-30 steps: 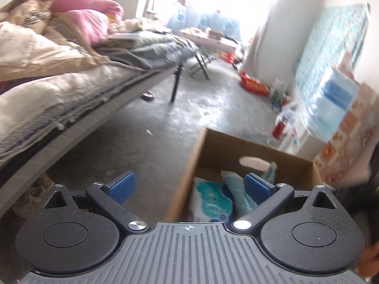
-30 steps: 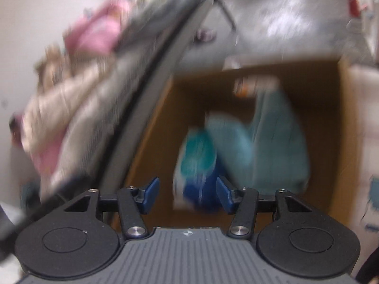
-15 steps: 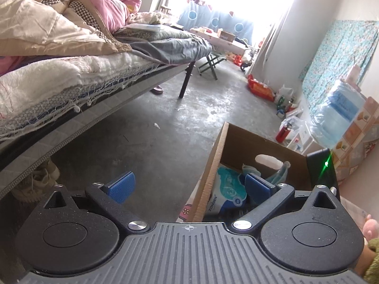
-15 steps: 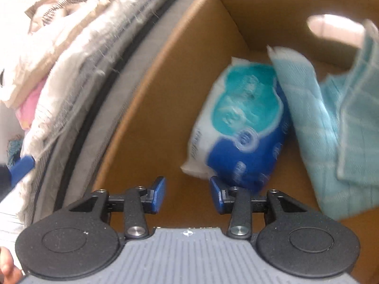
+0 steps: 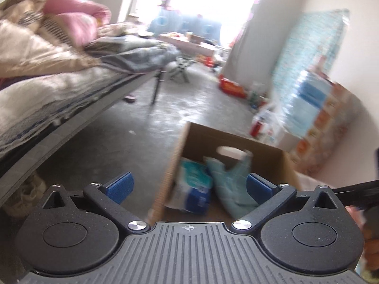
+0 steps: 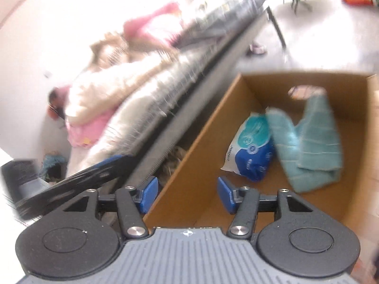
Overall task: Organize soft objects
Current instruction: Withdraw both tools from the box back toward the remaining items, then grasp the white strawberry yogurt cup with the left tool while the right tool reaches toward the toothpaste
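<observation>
Brown corrugated cardboard forms the open box [image 6: 213,127] standing on the grey concrete floor [image 5: 113,142] beside a low bed [image 5: 59,99] heaped with beige, pink and grey bedding [image 5: 54,45]. Inside the box lie two soft items side by side and touching: a blue, white and teal plastic pack of tissues [image 6: 252,148] toward the bed side, and a folded teal towel with pale stripes [image 6: 310,146] slumped against the far wall, under an oval handle cut-out [image 6: 305,91].

The right gripper [image 6: 186,193] hangs over the box's near corner, its blue-padded fingers [image 6: 225,193] apart and widening, nothing between them; both soft items sit ahead of it, untouched. The left gripper [image 5: 188,187] points across the floor and the box's edge, blue pads [image 5: 118,185] spread wide and empty.

A large blue water bottle [image 5: 308,108] and scattered clutter line the far wall. Both views are blurred.
</observation>
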`<state>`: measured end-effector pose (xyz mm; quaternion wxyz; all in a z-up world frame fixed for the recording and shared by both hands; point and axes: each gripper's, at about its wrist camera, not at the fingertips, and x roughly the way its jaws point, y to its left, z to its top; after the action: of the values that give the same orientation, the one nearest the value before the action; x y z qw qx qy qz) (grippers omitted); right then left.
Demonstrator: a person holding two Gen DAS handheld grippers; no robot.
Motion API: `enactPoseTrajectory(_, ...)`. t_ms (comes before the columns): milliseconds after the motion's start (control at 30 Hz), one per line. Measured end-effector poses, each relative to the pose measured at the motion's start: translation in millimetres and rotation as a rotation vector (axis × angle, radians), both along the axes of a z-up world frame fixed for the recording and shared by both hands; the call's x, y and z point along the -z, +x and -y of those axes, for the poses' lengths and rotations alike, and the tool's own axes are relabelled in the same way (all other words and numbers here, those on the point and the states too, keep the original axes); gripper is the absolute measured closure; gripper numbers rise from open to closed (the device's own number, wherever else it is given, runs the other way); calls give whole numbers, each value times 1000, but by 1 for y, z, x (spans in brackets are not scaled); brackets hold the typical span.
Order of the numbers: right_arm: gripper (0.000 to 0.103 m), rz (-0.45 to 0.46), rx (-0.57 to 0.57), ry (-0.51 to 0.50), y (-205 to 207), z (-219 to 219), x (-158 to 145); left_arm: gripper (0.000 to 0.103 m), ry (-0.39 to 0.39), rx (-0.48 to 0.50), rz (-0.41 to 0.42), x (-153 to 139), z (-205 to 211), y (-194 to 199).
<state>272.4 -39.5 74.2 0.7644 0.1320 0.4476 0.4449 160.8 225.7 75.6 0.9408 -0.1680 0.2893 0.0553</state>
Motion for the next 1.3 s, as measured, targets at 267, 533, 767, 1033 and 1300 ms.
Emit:
enactPoseTrajectory(267, 39, 200, 252, 12, -129, 140, -13, 0, 9, 350, -37, -10, 95, -6)
enactPoseTrajectory(533, 39, 52, 500, 29, -206, 222, 67, 38, 142, 562, -216, 46, 225, 41)
enactPoseTrajectory(767, 39, -38, 630, 117, -223, 279, 103, 80, 334, 562, -282, 90, 255, 51)
enactPoseTrajectory(1033, 39, 0, 624, 151, -225, 303, 109, 83, 488, 587, -255, 86, 261, 21)
enactPoseTrajectory(1300, 37, 40, 661, 177, -233, 313, 112, 12, 504, 564, -242, 82, 261, 20)
